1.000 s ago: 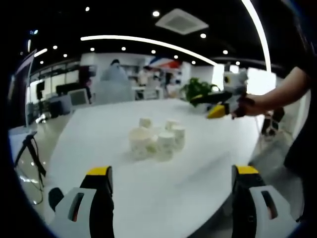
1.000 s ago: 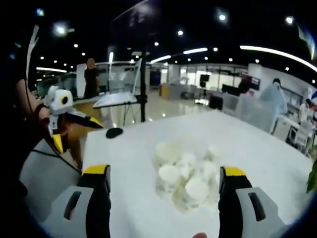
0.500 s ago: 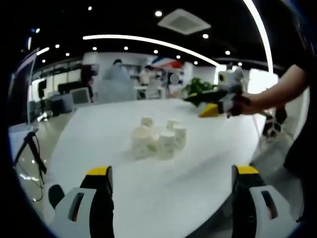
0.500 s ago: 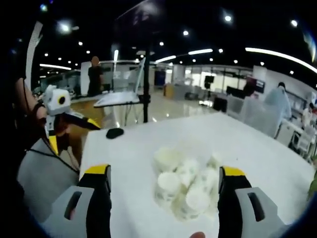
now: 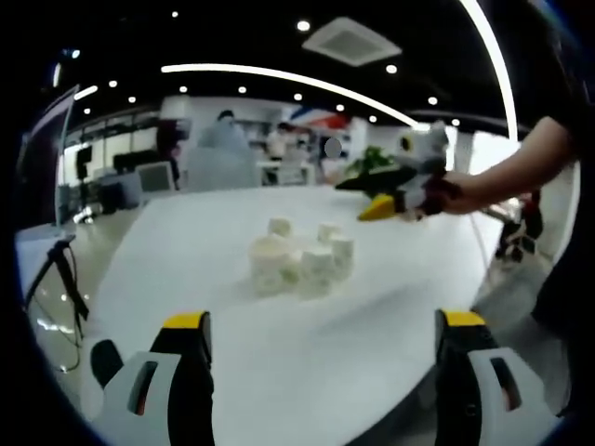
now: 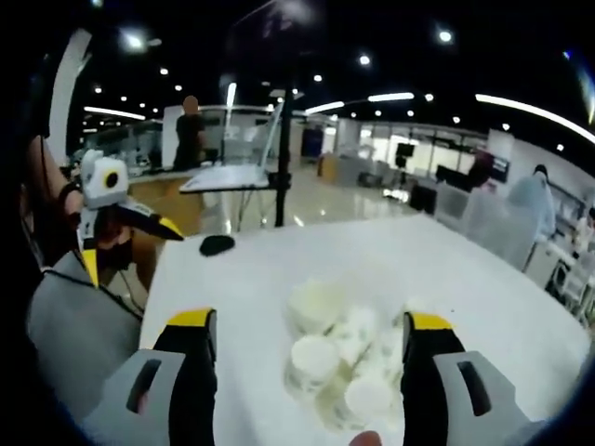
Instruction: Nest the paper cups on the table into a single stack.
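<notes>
White paper cups point(image 5: 296, 264) point(image 6: 339, 364) clustered, touching, upside down and unstacked, mid-table point(image 5: 223, 325).

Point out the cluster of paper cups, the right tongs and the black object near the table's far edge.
paper cups point(image 5: 299, 262), left gripper view, on the cluster's middle.
right tongs point(image 5: 376, 197), left gripper view, midway between the tips.
black object point(image 6: 217, 244), right gripper view, on its top.

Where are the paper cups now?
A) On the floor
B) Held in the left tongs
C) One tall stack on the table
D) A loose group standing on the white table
D: the paper cups stand apart in a cluster on the white table, and both tongs are open and empty.
</notes>
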